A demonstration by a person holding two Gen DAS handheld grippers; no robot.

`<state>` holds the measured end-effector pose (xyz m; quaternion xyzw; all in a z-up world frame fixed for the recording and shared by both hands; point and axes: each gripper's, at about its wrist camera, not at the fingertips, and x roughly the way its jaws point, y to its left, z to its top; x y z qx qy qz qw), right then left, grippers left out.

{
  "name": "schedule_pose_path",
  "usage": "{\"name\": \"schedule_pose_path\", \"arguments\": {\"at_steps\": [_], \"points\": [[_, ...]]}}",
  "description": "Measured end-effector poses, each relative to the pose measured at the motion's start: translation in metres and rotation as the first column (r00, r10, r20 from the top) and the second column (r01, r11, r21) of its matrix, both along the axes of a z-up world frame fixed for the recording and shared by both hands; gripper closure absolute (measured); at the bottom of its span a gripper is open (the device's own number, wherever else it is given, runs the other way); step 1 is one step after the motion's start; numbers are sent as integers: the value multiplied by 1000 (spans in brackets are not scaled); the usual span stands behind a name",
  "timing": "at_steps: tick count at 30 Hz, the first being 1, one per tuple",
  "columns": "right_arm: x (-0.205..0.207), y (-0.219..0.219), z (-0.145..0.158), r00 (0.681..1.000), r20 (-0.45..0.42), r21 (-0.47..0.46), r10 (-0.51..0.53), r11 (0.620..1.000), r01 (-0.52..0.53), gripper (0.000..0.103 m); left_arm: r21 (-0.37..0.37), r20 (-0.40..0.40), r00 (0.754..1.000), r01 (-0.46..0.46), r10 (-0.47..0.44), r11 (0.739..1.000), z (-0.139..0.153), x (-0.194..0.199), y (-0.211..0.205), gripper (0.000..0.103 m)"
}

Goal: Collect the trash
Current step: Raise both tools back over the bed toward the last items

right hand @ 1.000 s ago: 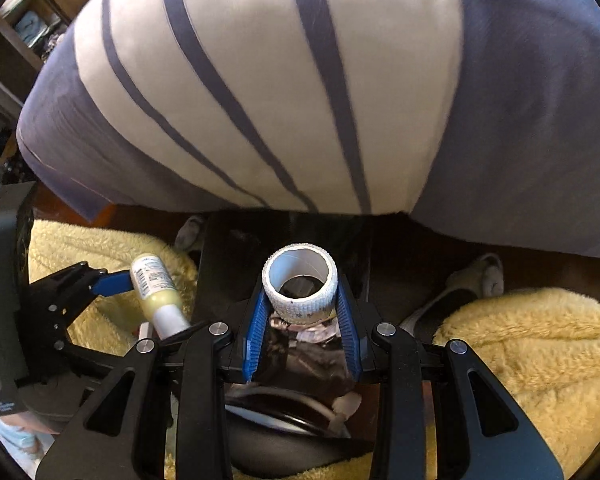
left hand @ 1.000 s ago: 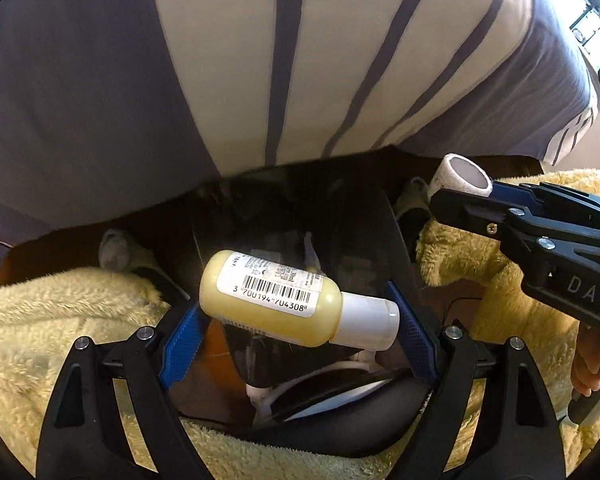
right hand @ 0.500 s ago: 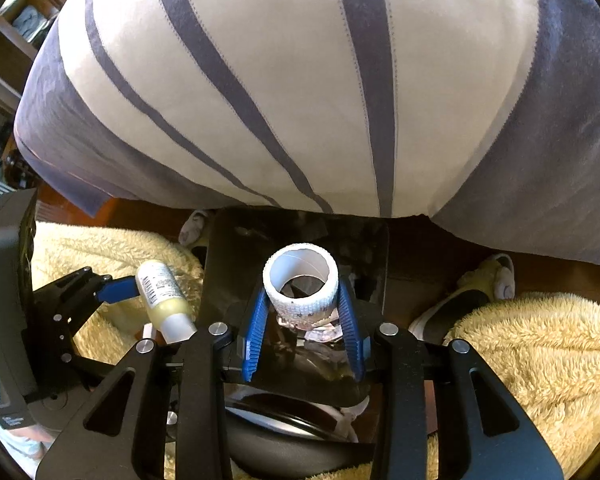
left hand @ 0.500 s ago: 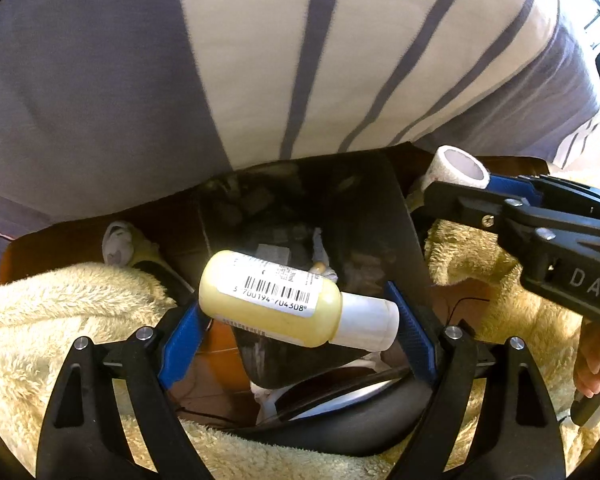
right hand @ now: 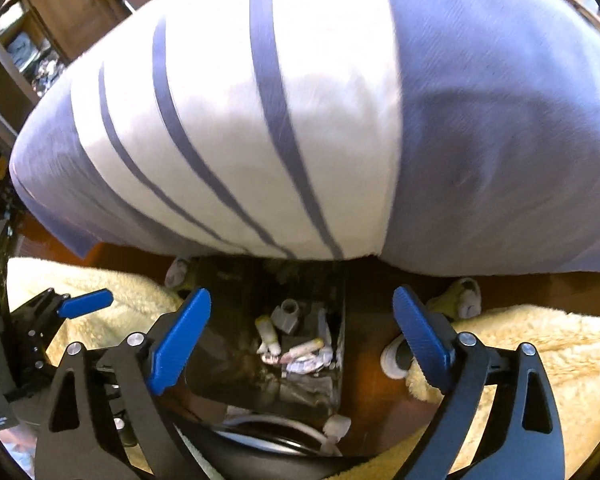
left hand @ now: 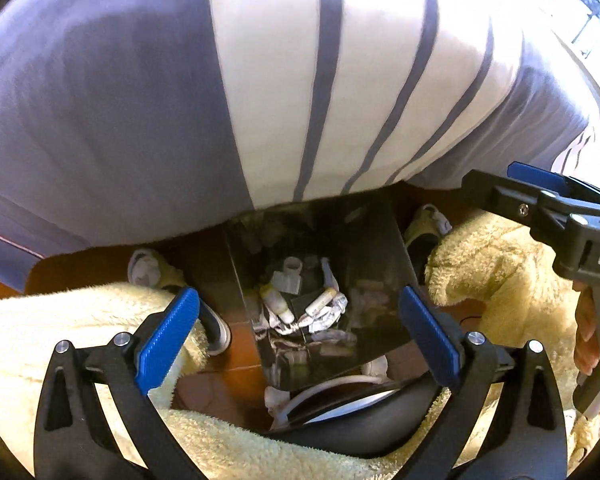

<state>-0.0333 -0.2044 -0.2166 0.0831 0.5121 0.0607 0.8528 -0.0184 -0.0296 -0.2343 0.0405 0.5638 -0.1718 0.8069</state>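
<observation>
Left gripper [left hand: 298, 330]: jaws opening, spread wide, nothing between the blue pads [left hand: 167, 336]. Right gripper [right hand: 302, 340]: jaws also opening, wide, nothing gripped.

Directly beyond both fingertip gaps: open dark bin [left hand: 380, 264], seen from above. Trash sits at the bottom. Yellow bottle [left hand: 275, 302] with white cap lies among crumpled white paper [left hand: 324, 320], centred between the left pads. Just past it, a grey-white roll [left hand: 292, 267], open end up. A small cream tube [left hand: 320, 300] lies to the right of the bottle. Same pile in the right wrist view: bottle [right hand: 267, 332], roll [right hand: 288, 312], tube [right hand: 304, 348], all inside the bin [right hand: 228, 320], well clear of either set of pads.

Outboard of the fingers on both sides: yellow fluffy fabric [left hand: 52, 332], flanking the bin. Slippered feet [left hand: 150, 272] on reddish-brown floor [left hand: 216, 384] beside the bin, one on each side.

Below the fingers, near the lens: dark rounded object with white rim [left hand: 340, 400], can't tell what it is.

Right gripper body intrudes at the right edge of the left view, with a hand [left hand: 586, 336] on its handle. Left gripper's pad shows at the left of the right view.

Above it all: person's striped grey-and-white shirt [left hand: 300, 80] fills the top half.
</observation>
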Motion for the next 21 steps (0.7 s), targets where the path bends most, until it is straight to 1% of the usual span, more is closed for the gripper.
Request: {"name": "schedule_pose_path", "arguments": {"at_steps": [2, 5, 8, 9, 11, 14, 18, 21], "points": [[-4, -2, 12, 999, 42, -11, -5, 1000, 6, 8, -6, 30, 1000, 0, 0, 1000, 10, -1, 2, 8], [-8, -7, 31, 995, 100, -19, -22, 1000, 24, 8, -15, 91, 996, -2, 4, 1000, 34, -2, 4, 8], [-9, -19, 54, 984, 166, 46, -62, 997, 56, 8, -16, 163, 987, 2, 1, 1000, 62, 0, 8, 8], [-9, -22, 61, 980, 187, 51, -71, 997, 62, 8, -12, 181, 984, 3, 0, 1000, 68, 1, 9, 8], [-9, -25, 76, 968, 241, 20, -73, 997, 71, 8, 0, 233, 972, 6, -5, 1000, 87, 6, 11, 8], [-3, -28, 93, 956, 287, -26, -62, 997, 73, 8, 5, 290, 957, 5, -6, 1000, 110, 15, 11, 8], [12, -31, 114, 946, 318, -45, -61, 996, 79, 8, 3, 347, 938, -16, 13, 1000, 136, 35, 12, 8], [28, -34, 130, 936, 348, -68, -52, 994, 81, 8, -4, 378, 925, -31, 31, 999, 151, 53, 12, 8]]}}
